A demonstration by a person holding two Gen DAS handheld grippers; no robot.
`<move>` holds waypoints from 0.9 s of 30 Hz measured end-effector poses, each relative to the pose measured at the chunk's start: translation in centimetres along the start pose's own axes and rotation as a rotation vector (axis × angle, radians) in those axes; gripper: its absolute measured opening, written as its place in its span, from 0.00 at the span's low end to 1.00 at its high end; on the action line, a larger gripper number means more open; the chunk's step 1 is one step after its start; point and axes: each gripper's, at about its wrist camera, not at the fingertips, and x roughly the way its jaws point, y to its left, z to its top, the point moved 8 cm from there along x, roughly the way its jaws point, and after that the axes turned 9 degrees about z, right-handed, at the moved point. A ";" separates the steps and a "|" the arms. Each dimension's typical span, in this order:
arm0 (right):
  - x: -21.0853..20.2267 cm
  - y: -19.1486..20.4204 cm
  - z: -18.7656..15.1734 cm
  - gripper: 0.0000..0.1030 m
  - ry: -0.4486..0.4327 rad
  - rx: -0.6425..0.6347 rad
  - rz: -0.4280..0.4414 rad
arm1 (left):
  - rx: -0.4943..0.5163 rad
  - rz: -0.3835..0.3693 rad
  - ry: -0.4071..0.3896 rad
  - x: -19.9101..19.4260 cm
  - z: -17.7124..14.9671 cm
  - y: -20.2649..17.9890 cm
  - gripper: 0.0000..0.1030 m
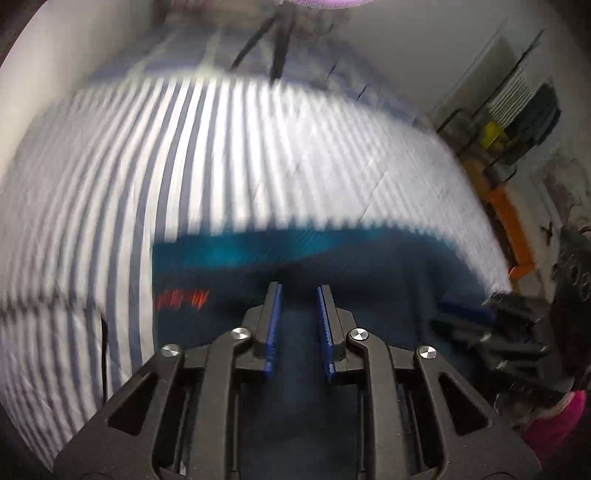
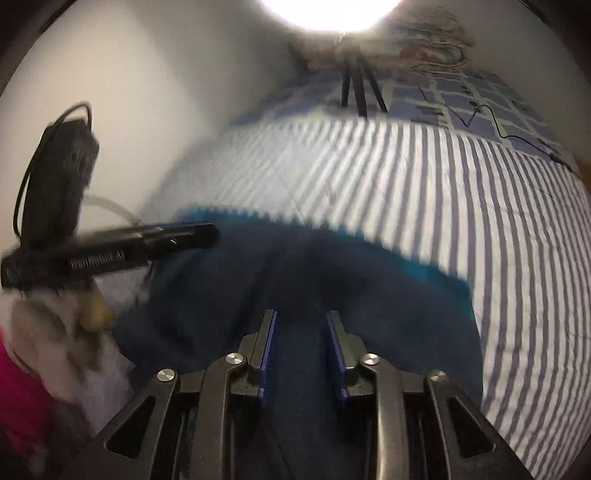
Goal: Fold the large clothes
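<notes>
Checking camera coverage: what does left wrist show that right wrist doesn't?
Left wrist only: orange-red print on the dark blue garment, a cluttered shelf at the right, and the right gripper.

Right wrist only: the bright lamp glare, a black corded box on the white wall, and the left gripper.

Both: the garment's teal band, the blue-and-white striped bedsheet, the black tripod, and open jaws.
</notes>
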 end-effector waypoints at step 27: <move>-8.5 -6.2 -7.9 0.27 -0.213 0.505 0.305 | 0.220 -0.367 -0.013 -4.5 -9.8 -10.5 0.18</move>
